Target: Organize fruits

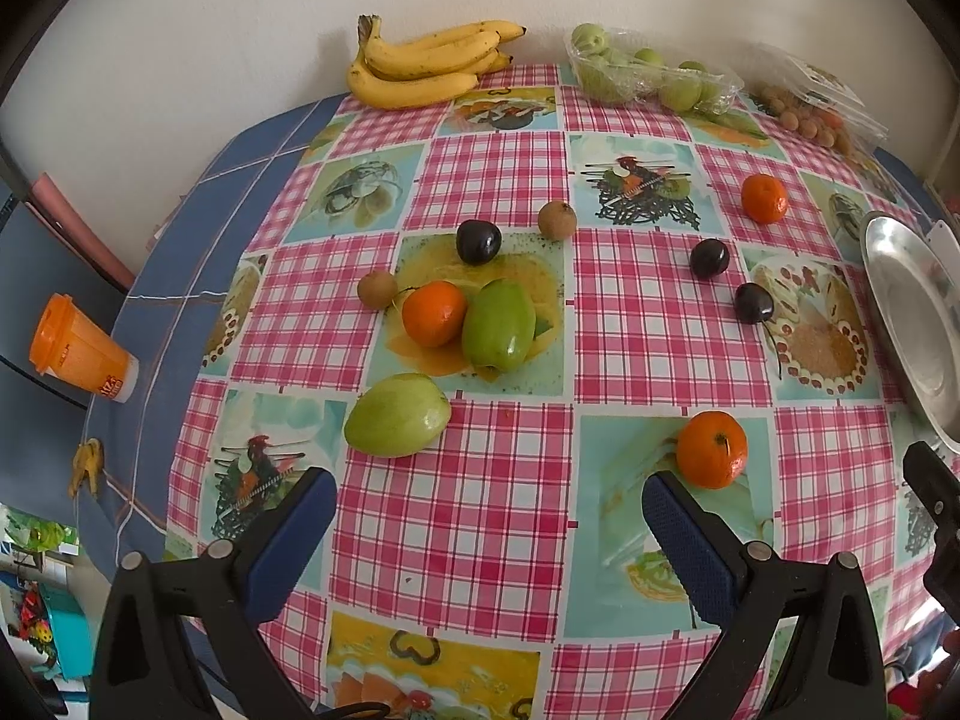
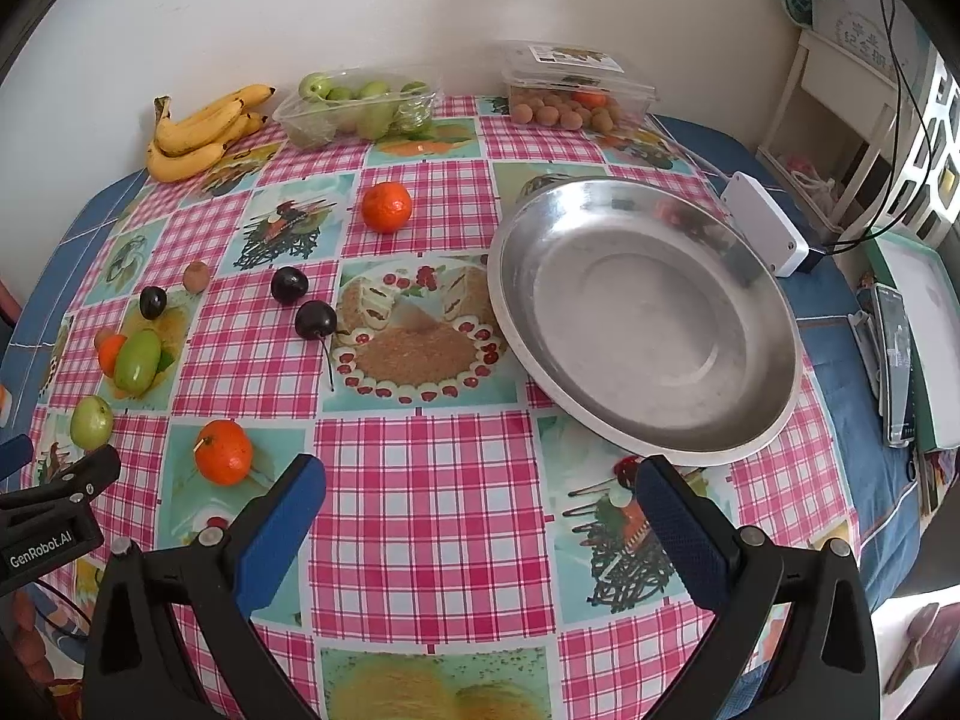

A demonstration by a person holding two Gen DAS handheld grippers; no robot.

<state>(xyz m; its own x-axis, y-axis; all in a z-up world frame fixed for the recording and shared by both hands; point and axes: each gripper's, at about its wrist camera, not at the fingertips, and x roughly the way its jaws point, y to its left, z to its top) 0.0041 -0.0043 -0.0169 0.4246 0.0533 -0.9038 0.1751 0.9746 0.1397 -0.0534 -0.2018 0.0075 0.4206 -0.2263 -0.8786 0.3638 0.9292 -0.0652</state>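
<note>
Loose fruit lies on the checked tablecloth. In the left wrist view I see three oranges [image 1: 712, 449] [image 1: 433, 312] [image 1: 763, 198], two green fruits [image 1: 397, 414] [image 1: 498, 324], three dark plums [image 1: 478, 242] [image 1: 708, 257] [image 1: 753, 302] and two small brown fruits [image 1: 557, 219] [image 1: 377, 288]. My left gripper [image 1: 489, 507] is open and empty, above the cloth just short of the nearest orange. My right gripper [image 2: 480, 495] is open and empty, near the front rim of the empty steel bowl [image 2: 645, 315]. The nearest orange [image 2: 223, 451] lies to its left.
Bananas [image 1: 420, 63], a clear tray of green fruit [image 1: 648, 69] and a clear box of brown fruit [image 2: 573, 99] stand along the far wall. A white box [image 2: 765, 228] sits right of the bowl. An orange cup [image 1: 78, 354] stands off the table's left.
</note>
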